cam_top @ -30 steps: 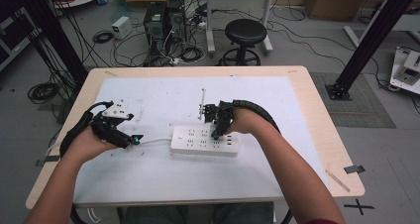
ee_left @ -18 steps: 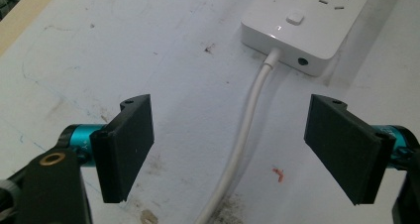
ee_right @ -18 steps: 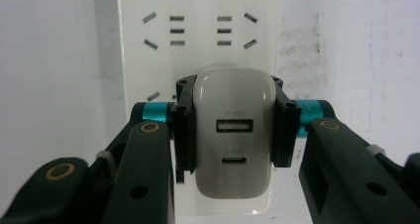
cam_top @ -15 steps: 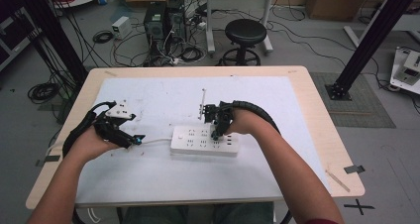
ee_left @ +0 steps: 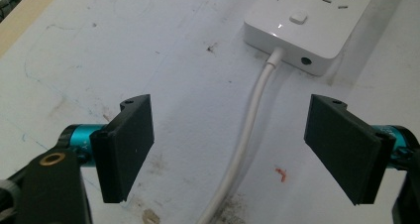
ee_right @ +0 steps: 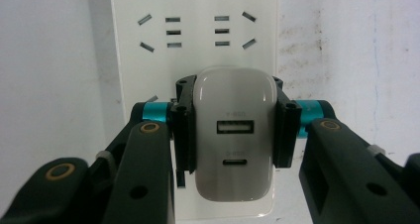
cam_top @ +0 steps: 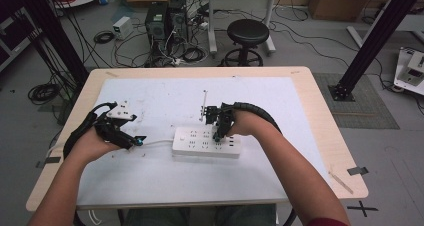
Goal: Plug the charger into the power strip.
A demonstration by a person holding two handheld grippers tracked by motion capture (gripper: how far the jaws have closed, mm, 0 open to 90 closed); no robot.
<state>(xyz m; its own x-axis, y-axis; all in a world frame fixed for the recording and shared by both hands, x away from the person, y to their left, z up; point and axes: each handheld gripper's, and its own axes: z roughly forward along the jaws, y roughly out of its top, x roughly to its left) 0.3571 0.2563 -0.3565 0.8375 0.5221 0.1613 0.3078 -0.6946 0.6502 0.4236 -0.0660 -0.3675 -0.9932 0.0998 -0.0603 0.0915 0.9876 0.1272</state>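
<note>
My right gripper [ee_right: 232, 135] is clamped on a white charger [ee_right: 235, 140], one jaw on each side, and holds it right over the power strip [cam_top: 206, 142], which lies at the centre of the table [cam_top: 320, 136]. From the right gripper view I cannot tell whether the prongs are already in a socket or only hovering above one; free slots show at 12 o'clock from the charger. My left gripper [ee_left: 233, 144] has its jaws wide apart, straddling the strip's white cable [ee_left: 247, 130] without touching it, at 9 o'clock from the strip in the high view.

I judge the step to be seating the charger. To do it well, I would keep the charger square to the strip, line the prongs with one socket's slots, and press straight down without rocking. The strip looks light and may slide, so I would close my left jaws on the cable near the strip's end, or press down there, to steady it.
</note>
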